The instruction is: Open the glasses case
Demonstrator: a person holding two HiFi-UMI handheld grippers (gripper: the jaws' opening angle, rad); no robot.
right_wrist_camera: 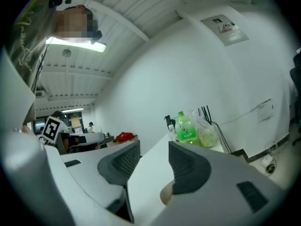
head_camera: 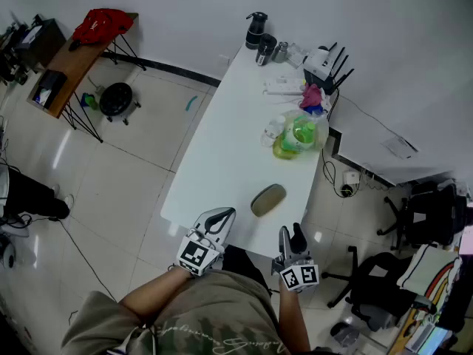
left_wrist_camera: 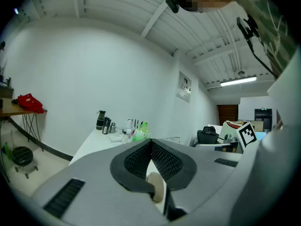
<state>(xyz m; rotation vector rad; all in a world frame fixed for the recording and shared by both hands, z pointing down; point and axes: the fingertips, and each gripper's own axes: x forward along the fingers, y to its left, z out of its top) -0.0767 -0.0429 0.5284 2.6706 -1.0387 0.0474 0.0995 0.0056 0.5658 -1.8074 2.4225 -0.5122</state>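
Observation:
The olive-tan glasses case (head_camera: 268, 200) lies closed on the white table (head_camera: 222, 146), near its front edge. My left gripper (head_camera: 221, 215) sits just left of the case, jaws shut with nothing held. In the left gripper view its jaws (left_wrist_camera: 151, 141) meet at the tips, and a tan sliver of the case (left_wrist_camera: 156, 188) shows below them. My right gripper (head_camera: 290, 233) hovers at the table's front right corner, a little short of the case. Its jaws (right_wrist_camera: 154, 144) stand open with bare tabletop between them; a bit of the case (right_wrist_camera: 165, 195) peeks out low by the right jaw.
A green bottle in a plastic bag (head_camera: 300, 133) stands mid-table on the right. At the far end are black flasks (head_camera: 259, 35), a router (head_camera: 323, 61) and small clutter. Office chairs (head_camera: 432, 213) crowd the right; a side table with a red bag (head_camera: 102, 24) stands far left.

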